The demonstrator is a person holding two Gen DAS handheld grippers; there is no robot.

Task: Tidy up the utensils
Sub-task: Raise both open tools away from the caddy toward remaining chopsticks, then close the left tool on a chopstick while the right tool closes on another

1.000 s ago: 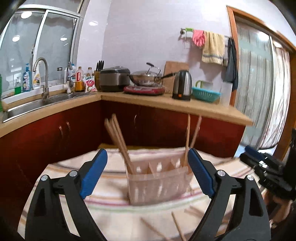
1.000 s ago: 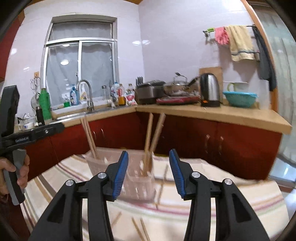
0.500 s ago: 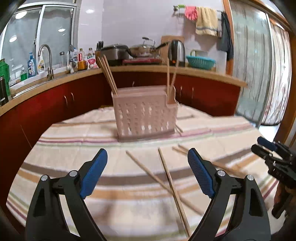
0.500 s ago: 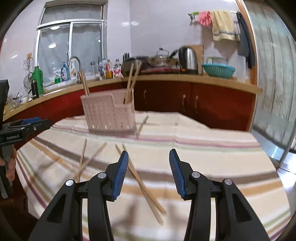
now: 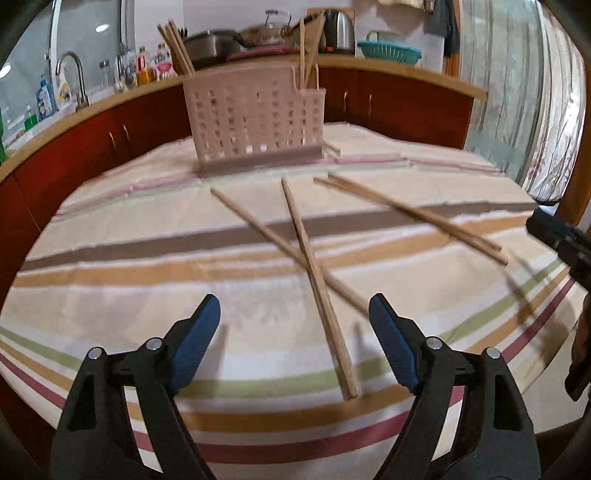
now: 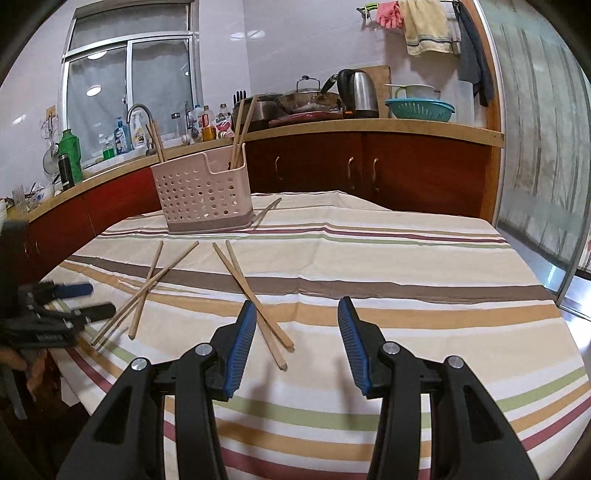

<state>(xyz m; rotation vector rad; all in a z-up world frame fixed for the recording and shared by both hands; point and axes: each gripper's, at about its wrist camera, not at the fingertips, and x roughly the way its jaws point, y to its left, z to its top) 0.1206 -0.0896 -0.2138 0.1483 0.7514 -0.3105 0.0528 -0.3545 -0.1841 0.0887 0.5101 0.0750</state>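
Wooden chopsticks (image 5: 317,280) lying crossed on striped bench (image 5: 110,280), long axis running away toward pink holder (image 5: 255,114) at far edge. Left claw (image 5: 294,314) hovering nearest, spread wide, empty, stick end between blue pads. Right claw (image 6: 296,325) likewise spread, gripping nothing.

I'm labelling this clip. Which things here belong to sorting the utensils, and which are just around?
Job:
chopsticks loose on the cloth
caddy, some chopsticks already standing in it
left gripper and right gripper, both open

Just around:
tablecloth
kettle
colander
tap
towels
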